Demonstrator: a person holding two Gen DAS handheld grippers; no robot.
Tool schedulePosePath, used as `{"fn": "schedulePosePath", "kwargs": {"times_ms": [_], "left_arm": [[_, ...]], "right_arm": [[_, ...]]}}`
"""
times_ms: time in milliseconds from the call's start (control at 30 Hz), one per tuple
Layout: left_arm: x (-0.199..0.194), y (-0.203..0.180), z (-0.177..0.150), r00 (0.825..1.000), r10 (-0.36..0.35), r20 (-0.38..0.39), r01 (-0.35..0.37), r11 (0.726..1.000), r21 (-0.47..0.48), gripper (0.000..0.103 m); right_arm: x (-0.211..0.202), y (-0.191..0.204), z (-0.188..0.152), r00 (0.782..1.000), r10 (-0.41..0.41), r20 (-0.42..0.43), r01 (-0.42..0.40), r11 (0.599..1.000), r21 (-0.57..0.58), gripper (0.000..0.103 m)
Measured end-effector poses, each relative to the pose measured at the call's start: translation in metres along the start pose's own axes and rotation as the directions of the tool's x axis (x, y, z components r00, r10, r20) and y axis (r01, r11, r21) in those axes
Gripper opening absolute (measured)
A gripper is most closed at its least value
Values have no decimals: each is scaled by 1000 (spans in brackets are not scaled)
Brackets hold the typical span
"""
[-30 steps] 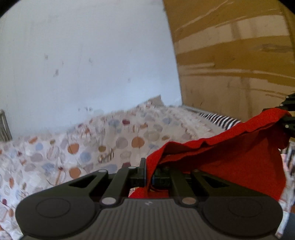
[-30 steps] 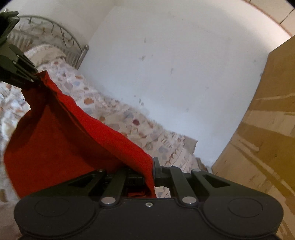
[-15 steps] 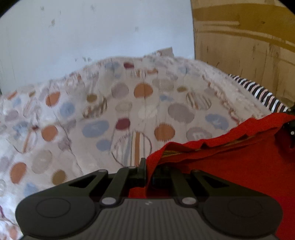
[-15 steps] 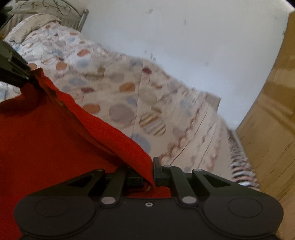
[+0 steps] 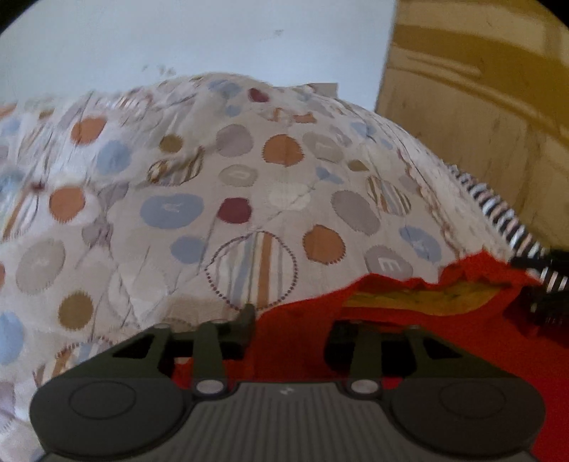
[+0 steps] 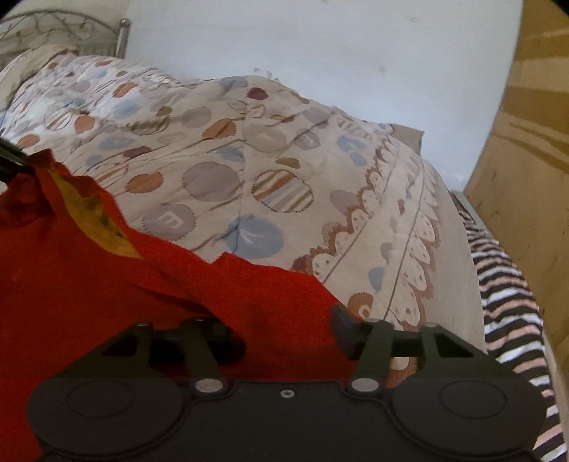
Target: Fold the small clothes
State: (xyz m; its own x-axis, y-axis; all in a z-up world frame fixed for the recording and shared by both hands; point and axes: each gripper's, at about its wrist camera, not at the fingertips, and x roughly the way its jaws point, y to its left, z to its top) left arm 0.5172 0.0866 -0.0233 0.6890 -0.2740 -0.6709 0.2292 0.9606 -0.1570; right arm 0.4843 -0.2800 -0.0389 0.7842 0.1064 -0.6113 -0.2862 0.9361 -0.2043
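Observation:
A small red garment [image 5: 462, 337] with a yellow inner patch lies spread low over the patterned bedspread [image 5: 213, 213]. My left gripper [image 5: 293, 328] has its jaws opening, and the garment's left corner lies loose between them without being pressed. In the right wrist view the same red garment [image 6: 71, 284] fills the lower left. My right gripper [image 6: 281, 330] is also opening, its fingers wide apart with the garment's right corner slack between them. Each gripper shows as a dark shape at the edge of the other's view.
The bedspread [image 6: 284, 160] with coloured circles covers the bed. A black-and-white striped cloth [image 6: 505, 295] lies along the bed's right edge beside a wooden wardrobe [image 6: 533, 142]. A metal headboard [image 6: 53, 25] and a pillow stand at the far left. A white wall is behind.
Both grippers came down toward the bed with the red garment stretched between them. Their jaws, shut on its corners before, now stand apart and the cloth is let go.

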Motion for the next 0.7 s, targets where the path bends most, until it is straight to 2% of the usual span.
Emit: {"fn": "schedulePosePath", "kwargs": {"times_ms": [67,167,267,367,467,600,700], "left_arm": [[-2,13,3,1000,-29,-6,29,998,-57,58],[-5,23,5,999,-48,-2,47,995,-92,70],[-10,32,10,996,-85,-1,84,989,-123,84],[-13,41,14,992,-127,1,126,978,-164,84],[-18,48,18,984,-178,14,177,966,-190,85],[-21,66,22,957,-291,22,285,917,-279,89],[-31,88,20,938,-326,118,345,845,-408,97]], "right_arm": [[1,-5,3,1000,-11,2,11,1000,1,86],[2,-12,9,1000,-22,5,22,1000,3,96],[6,-15,14,1000,-17,-17,17,1000,-12,100],[11,-18,16,999,-6,-32,6,1000,-4,102],[21,-25,20,996,43,-79,-40,999,34,102],[40,-33,20,982,108,-154,-96,992,83,102],[45,-36,17,978,127,-166,-108,987,115,102]]}}
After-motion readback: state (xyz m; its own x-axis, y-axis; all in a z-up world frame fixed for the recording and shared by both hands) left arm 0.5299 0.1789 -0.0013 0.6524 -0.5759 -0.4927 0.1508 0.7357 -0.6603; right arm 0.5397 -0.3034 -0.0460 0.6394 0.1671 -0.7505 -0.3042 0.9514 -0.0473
